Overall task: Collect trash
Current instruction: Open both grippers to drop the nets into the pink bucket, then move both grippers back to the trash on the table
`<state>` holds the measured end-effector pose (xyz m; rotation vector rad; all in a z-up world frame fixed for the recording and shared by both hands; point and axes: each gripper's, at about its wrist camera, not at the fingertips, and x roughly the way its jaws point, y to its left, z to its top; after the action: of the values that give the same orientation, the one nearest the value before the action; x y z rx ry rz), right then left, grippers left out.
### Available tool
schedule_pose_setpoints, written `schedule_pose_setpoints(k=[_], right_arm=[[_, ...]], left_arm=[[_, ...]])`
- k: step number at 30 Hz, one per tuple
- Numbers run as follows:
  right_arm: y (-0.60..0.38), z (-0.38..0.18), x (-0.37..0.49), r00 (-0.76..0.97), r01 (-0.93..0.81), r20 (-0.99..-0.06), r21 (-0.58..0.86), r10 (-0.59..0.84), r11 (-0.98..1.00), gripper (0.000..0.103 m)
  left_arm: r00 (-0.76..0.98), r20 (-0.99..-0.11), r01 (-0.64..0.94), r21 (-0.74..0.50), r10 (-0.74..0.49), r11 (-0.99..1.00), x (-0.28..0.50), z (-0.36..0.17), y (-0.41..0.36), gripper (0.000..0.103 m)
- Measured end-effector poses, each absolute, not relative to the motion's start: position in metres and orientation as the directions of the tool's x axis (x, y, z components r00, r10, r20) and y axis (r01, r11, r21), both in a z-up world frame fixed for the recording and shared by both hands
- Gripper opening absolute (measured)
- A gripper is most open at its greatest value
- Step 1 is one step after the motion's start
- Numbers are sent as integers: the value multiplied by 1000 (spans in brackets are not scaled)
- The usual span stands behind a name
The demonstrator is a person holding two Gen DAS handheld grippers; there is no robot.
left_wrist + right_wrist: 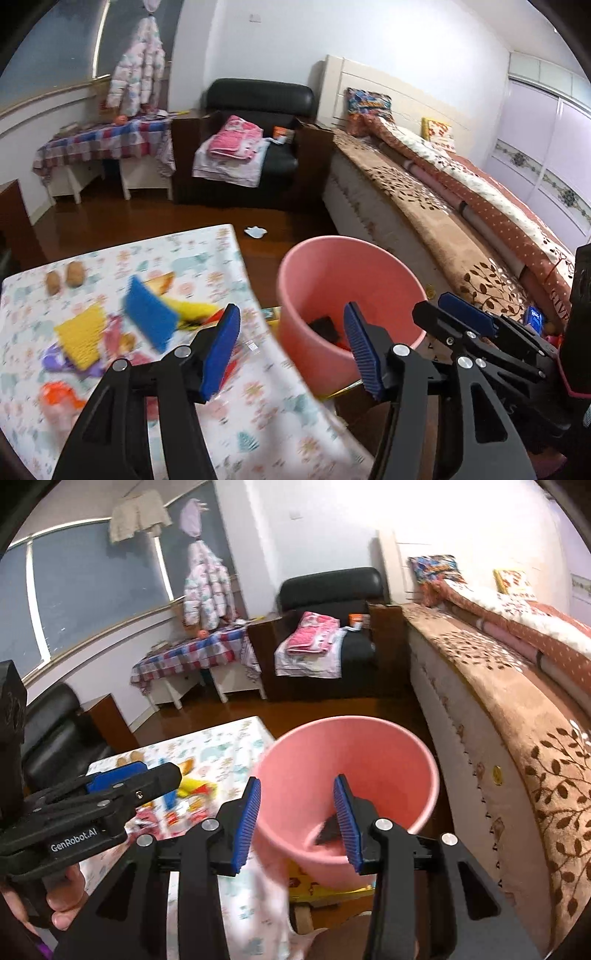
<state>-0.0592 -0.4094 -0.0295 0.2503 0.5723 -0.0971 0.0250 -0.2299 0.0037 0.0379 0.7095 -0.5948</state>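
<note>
Both tongs gape empty: left tongs (291,345) above bench (258,398) edge, right tongs (297,821) over bin (369,760). Risk: knocking bin, scattering wrappers (79,332).

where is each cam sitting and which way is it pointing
Left wrist: sits on the left gripper, looks forward over the patterned table toward the pink bucket; its own open fingers and the right gripper show.
Right wrist: sits on the right gripper, looks down into the pink bucket; its open fingers, the left gripper and a hand show.
Shared: bucket, table, black armchair, bed.
</note>
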Motion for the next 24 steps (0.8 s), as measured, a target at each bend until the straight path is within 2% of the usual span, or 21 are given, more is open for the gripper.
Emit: schedule_pose_setpoints(k=[3, 10, 17, 19, 24], right_arm=[[-390, -28, -62, 843, 131, -537, 218, 7, 967, 42], [-348, -29, -66, 842, 65, -534, 238, 75, 969, 42], [-316, -39, -63, 821, 15, -557, 235, 122, 972, 42], [-309, -45, -59, 808, -9, -571, 236, 147, 972, 42], [-291, -57, -48, 774, -65, -603, 228, 193, 972, 42]], left_arm=[[634, -608, 490, -164, -478, 856, 16, 8, -202, 58], [688, -611, 367, -171, -391, 914, -3, 9, -120, 46], [722, -627, 263, -144, -294, 954, -21, 1, -44, 46], [723, -634, 245, -138, -276, 960, -22, -5, -31, 54], [697, -678, 202, -125, -232, 971, -12, -28, -7, 55]])
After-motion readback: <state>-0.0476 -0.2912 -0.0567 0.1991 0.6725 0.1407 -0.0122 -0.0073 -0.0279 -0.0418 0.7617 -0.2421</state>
